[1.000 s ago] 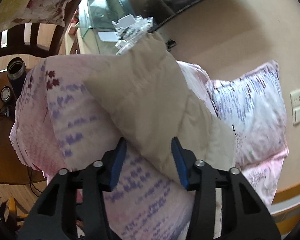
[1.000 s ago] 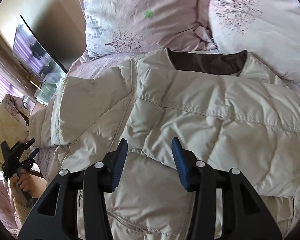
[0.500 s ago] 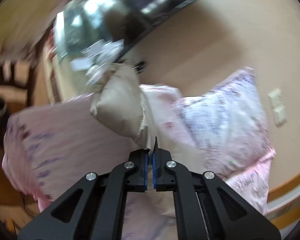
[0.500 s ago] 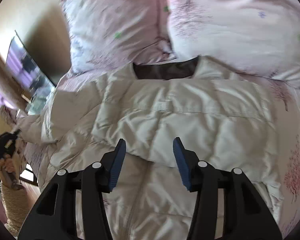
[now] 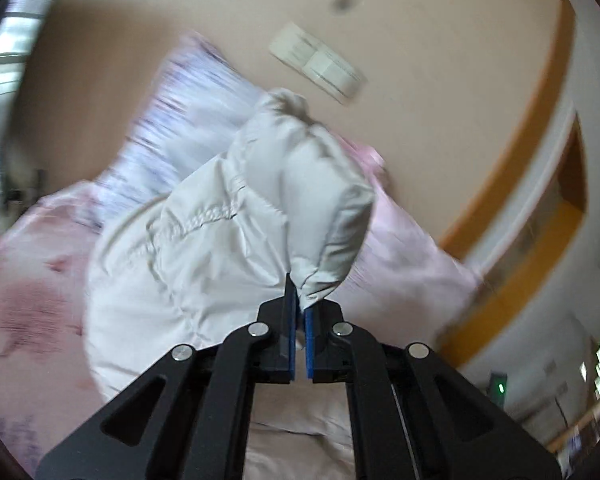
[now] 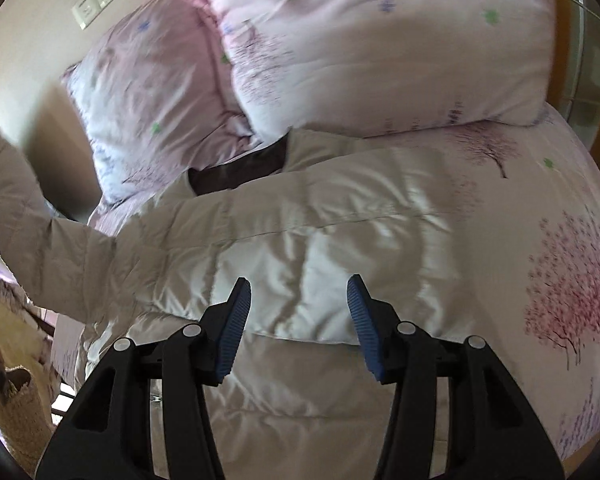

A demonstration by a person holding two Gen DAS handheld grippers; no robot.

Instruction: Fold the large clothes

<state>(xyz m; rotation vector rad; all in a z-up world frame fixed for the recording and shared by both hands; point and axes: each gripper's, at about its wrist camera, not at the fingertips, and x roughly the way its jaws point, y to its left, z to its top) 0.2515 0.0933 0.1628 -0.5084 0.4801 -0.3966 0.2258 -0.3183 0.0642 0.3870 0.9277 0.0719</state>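
Left wrist view: the left claw (image 5: 300,312) is clamped tight on a pinch of the cream puffer jacket's (image 6: 300,248) sleeve (image 5: 300,200), lifted off the bed (image 6: 540,208). The right claw (image 6: 298,312) hovers half-open and empty above the jacket, which lies just below the pillows (image 6: 380,52).

Wall: plain beige wall (image 5: 440,40) with white switch plate (image 5: 320,65)
Bed: pink floral bedding (image 6: 540,240), two matching pillows (image 6: 380,48)

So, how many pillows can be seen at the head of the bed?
2. One pillow lies on the left near the wall, and the other pillow lies on the right, overlapping it. The jacket may hide more.
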